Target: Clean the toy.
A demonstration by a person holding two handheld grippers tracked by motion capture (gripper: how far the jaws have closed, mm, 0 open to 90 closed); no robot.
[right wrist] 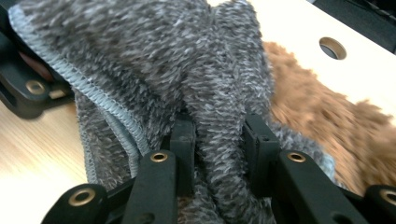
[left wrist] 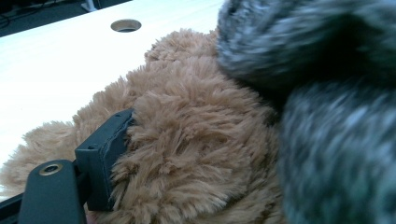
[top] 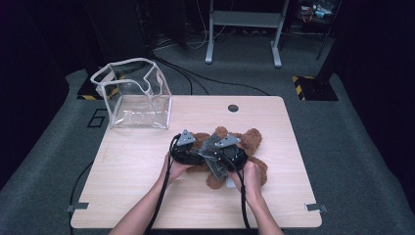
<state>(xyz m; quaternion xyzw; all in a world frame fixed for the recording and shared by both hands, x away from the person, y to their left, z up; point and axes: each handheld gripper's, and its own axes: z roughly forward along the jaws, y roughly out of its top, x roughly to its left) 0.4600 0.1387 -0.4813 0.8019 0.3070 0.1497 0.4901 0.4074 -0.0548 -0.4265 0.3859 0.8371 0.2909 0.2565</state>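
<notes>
In the high view, a brown teddy bear lies near the middle of the table, both hand-held grippers over it, a clear bag at the far left. In the left gripper view, the left hand-held gripper clamps the bear's fur. In the right gripper view, the right hand-held gripper pinches a grey cloth fold.

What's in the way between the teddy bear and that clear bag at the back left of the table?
Nothing visible. Bare tabletop lies between the teddy bear and the clear bag. The grey cloth rests on the bear, pinched in the right claw.
</notes>
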